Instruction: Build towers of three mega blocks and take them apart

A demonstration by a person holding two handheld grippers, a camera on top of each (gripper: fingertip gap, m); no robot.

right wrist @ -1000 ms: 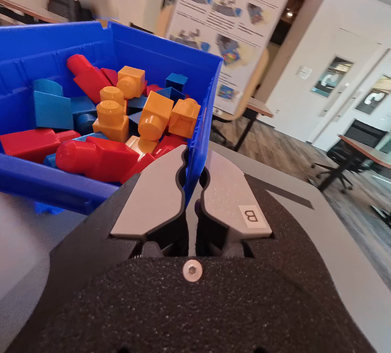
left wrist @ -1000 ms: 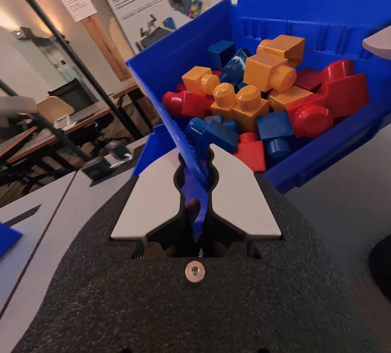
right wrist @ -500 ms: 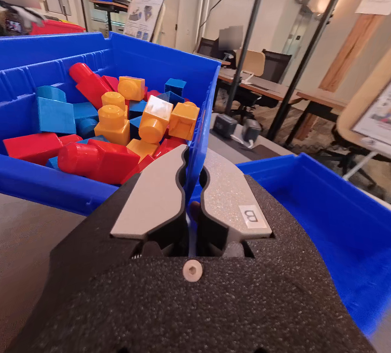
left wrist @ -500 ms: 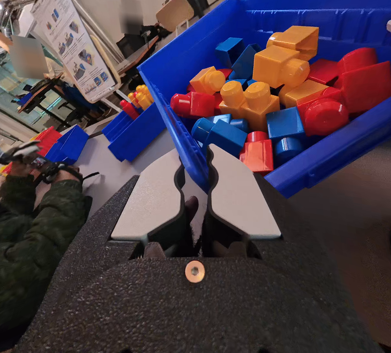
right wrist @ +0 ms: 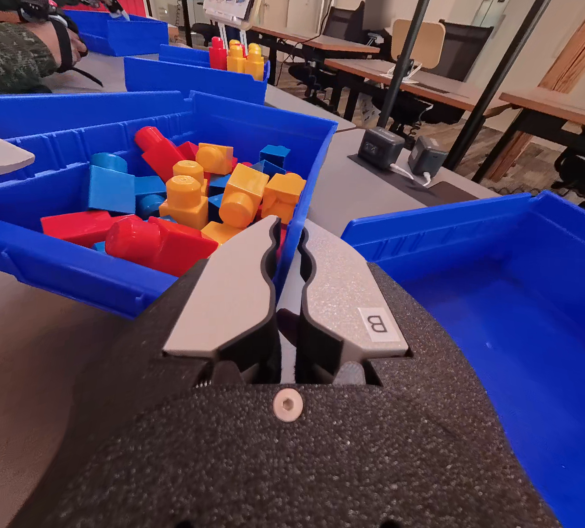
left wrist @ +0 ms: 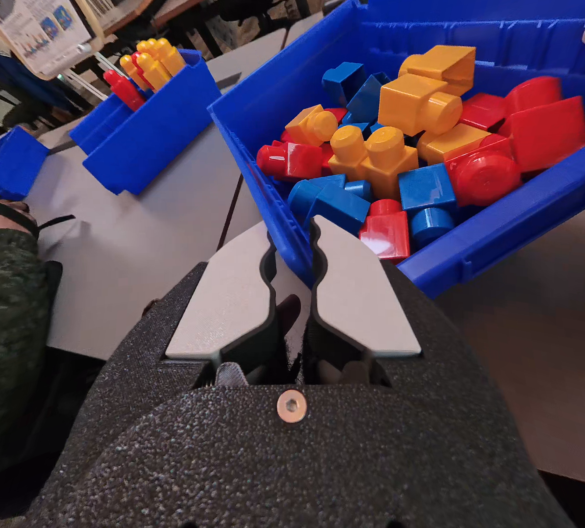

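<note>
A blue bin (left wrist: 474, 247) holds several loose red, yellow and blue mega blocks, among them a yellow two-stud block (left wrist: 373, 158) and a red block (left wrist: 384, 234). My left gripper (left wrist: 292, 228) is shut on the bin's left side wall near its front corner. In the right wrist view the same bin (right wrist: 79, 272) shows with a yellow block (right wrist: 186, 199) and a red block (right wrist: 158, 240). My right gripper (right wrist: 289, 228) is shut on the bin's right side wall. The bin appears tilted between the two grippers.
A second blue bin (left wrist: 142, 145) farther back holds red and yellow block towers (left wrist: 152, 66); it also shows in the right wrist view (right wrist: 190, 76). An empty blue bin (right wrist: 506, 323) lies close on the right. Another person's sleeved arm (right wrist: 25, 51) works at the left. Two power adapters (right wrist: 402, 149) sit on the grey table. The gap from one gripper's tips to the other's is roughly 20 cm.
Both grippers kept their hold on the bin while the surroundings swung past. The poster left the view; the bin with towers, the empty bin and the other person's arm came into view.
</note>
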